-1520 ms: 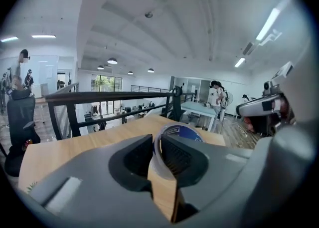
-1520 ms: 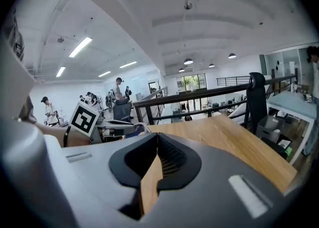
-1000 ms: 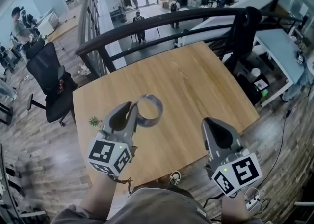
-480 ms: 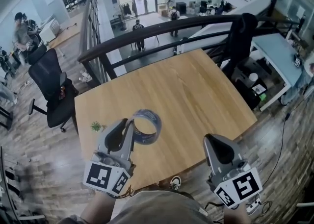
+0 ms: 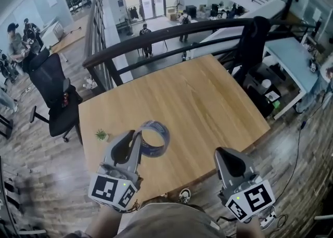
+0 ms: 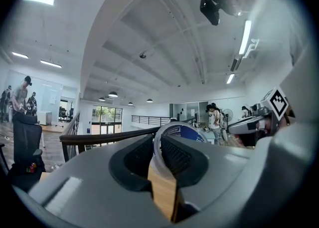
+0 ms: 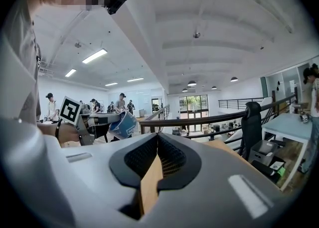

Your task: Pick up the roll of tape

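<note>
left gripper: my left gripper [image 5: 139, 137] is over the near left part of the wooden table [image 5: 208, 101], pointing about level.
left fingers: pinching the wall of the roll of tape [image 5: 156, 124], one pad inside the ring and one outside, as the left gripper view shows [image 6: 158, 144].
roll of tape: blue-lined ring [image 6: 182, 132], tilted on edge at my left fingertips; in the right gripper view it hangs clear of the tabletop [image 7: 121, 124].
right gripper: my right gripper [image 5: 222, 151] is at the table's near edge, well apart from the tape.
right fingers: pressed together with nothing between them [image 7: 158, 139].
surroundings: a black railing [image 5: 171, 23] runs past the table's far edge, a black office chair [image 5: 52, 86] stands off to the left, and a small green plant [image 5: 100, 134] sits by the table's left edge near my left gripper.
</note>
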`<state>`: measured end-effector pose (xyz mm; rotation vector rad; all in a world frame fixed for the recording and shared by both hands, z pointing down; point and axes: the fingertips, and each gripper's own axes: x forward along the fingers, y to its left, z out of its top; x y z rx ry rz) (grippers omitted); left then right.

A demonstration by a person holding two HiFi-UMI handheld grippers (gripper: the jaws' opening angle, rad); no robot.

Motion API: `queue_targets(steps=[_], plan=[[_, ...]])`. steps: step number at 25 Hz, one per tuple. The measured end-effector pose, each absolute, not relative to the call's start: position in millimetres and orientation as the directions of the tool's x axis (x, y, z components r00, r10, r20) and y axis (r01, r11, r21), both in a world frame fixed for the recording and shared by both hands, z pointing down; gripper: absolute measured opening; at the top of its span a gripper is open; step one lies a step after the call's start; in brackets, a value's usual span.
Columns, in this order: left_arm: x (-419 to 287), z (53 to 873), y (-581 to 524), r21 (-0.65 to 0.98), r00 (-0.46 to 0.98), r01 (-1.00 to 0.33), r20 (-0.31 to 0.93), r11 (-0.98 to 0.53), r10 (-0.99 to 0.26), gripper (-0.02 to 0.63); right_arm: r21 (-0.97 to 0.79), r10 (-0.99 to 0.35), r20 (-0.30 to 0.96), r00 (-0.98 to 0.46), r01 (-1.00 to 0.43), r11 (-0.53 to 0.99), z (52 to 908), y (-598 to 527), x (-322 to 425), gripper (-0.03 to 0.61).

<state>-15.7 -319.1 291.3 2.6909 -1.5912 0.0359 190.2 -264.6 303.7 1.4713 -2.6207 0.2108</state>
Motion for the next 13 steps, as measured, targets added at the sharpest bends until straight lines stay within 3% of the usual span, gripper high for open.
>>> queue_targets(steps=[13], plan=[[-12.0,285.7,-306.7,0.006,0.482,-0.876,0.024,-0.482,-0.876,0.051,-0.028,-0.848,0.170,-0.501,-0.863,0.504,300.6,-255.9,197.3,0.011]])
